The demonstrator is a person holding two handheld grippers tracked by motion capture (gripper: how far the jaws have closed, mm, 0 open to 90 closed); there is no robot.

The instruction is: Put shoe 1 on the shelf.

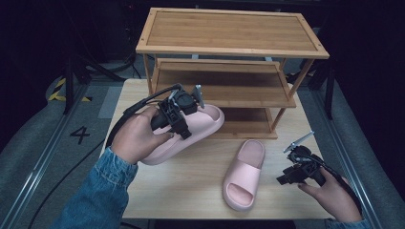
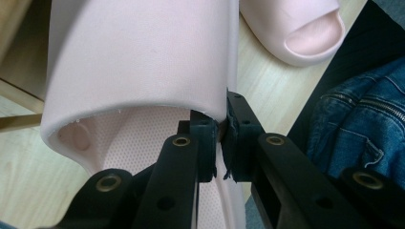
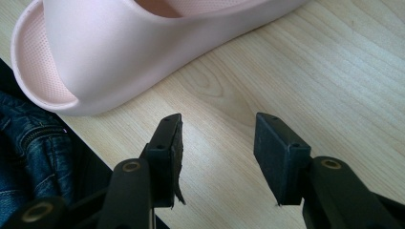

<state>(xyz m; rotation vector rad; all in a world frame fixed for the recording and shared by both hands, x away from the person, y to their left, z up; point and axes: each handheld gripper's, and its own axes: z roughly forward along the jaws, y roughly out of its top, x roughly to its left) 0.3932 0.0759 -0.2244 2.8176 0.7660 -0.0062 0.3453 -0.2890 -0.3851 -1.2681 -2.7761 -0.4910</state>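
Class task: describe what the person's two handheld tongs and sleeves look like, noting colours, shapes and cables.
Both the left tongs and right tongs are black, with flat rectangular jaws, brass-coloured rivets, a grey three-cornered plate on top and a trailing black cable. The person wears blue denim sleeves.

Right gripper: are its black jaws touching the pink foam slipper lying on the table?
Apart. In the right gripper view, the right gripper stands open over bare wooden table, short of the pink foam slipper.
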